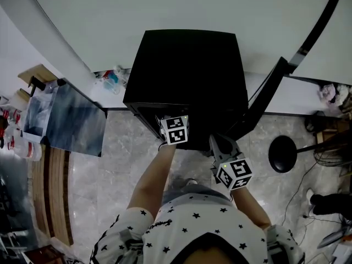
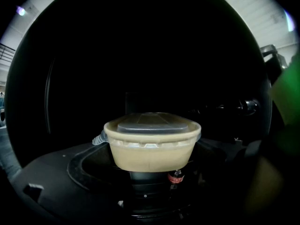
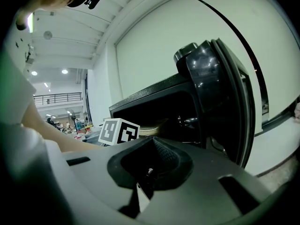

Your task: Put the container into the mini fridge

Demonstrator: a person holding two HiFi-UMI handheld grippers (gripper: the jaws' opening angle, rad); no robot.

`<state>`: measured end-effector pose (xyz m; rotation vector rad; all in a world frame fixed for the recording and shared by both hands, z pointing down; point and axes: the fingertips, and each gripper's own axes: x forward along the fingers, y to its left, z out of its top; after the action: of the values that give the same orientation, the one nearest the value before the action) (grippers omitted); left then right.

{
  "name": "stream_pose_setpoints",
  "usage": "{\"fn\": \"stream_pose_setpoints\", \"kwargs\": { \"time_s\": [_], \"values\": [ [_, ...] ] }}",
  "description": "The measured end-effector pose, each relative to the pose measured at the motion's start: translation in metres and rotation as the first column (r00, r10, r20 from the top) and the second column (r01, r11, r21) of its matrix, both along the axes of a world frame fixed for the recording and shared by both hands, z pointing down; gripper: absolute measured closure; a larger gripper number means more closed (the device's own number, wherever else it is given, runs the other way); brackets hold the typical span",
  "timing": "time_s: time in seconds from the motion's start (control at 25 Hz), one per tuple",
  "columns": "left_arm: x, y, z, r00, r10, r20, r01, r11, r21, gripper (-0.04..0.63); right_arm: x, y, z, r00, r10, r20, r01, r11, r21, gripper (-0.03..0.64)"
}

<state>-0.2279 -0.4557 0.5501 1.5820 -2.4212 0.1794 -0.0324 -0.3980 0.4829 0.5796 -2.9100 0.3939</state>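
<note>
A beige round container (image 2: 152, 146) with a clear lid fills the middle of the left gripper view, against the dark inside of the black mini fridge (image 1: 187, 76). My left gripper (image 2: 151, 175) is shut on it from below and behind; its jaws are dark and hard to make out. In the head view the left gripper's marker cube (image 1: 176, 130) sits at the fridge's opening, its jaws hidden inside. The fridge door (image 1: 264, 100) stands open to the right. My right gripper (image 1: 215, 141) hangs shut and empty just outside the opening, beside the door (image 3: 220, 97).
A small cola bottle (image 2: 176, 176) shows low in the fridge under the container. A black round stand base (image 1: 282, 154) and cables lie on the marble floor at right. A bench with clutter (image 1: 33, 114) stands at left. The white wall (image 1: 165, 10) is behind the fridge.
</note>
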Motion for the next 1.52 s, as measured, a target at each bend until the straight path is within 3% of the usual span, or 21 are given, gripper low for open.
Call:
{"fn": "stream_pose_setpoints", "kwargs": {
  "time_s": [0.4,0.6,1.0,1.52],
  "values": [
    [0.004,0.0,0.002,1.0,0.011,-0.011,-0.01,1.0,0.01,0.061,0.003,0.001,-0.002,1.0,0.01,0.002,-0.01,1.0,-0.003,0.624],
    [0.009,0.0,-0.007,0.999,0.032,-0.02,-0.03,0.998,0.057,0.058,0.007,0.004,-0.001,1.0,0.017,-0.006,-0.017,1.0,-0.008,0.624],
    [0.012,0.013,-0.01,1.0,0.017,-0.007,-0.017,0.998,0.053,0.043,0.009,0.017,0.0,1.0,0.01,-0.016,-0.011,1.0,-0.007,0.623],
    [0.057,0.069,-0.014,0.996,0.063,-0.063,-0.06,0.997,0.045,0.044,0.033,0.051,-0.006,1.0,0.013,-0.008,-0.013,1.0,0.015,0.623]
  ]
}}
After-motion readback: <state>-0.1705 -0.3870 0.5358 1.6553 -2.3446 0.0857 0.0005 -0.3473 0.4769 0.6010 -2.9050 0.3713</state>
